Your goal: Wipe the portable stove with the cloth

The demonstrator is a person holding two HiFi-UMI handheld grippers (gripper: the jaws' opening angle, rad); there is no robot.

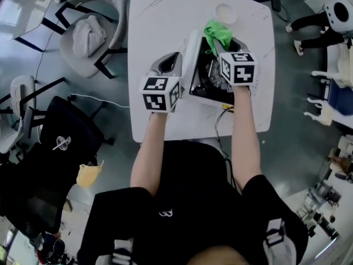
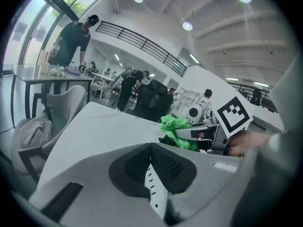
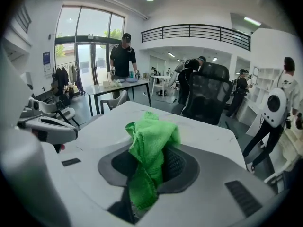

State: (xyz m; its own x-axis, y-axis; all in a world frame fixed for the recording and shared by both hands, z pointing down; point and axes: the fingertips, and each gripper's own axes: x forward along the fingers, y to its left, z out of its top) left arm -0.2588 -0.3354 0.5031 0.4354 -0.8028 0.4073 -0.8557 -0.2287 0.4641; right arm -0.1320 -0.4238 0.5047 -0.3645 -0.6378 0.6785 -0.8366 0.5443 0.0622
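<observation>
The portable stove (image 1: 208,86) lies on the white table (image 1: 160,15) with its black inside showing and a white panel (image 1: 192,54) raised along its left side. My left gripper (image 1: 172,61) is shut on that panel, which shows as a thin white strip (image 2: 156,193) between the jaws. My right gripper (image 1: 222,47) hangs over the stove's far end, shut on the green cloth (image 1: 217,33). The cloth (image 3: 149,150) bunches above the jaws and drapes down between them. From the left gripper view the cloth (image 2: 175,126) and the right gripper (image 2: 204,134) appear just beyond the panel.
A round white disc (image 1: 226,12) lies on the far side of the table. A cable (image 1: 220,117) runs off the near edge. A grey chair (image 1: 88,37) holding a bundle stands to the left, and a black chair (image 1: 60,142) is nearer. People stand at tables in the background.
</observation>
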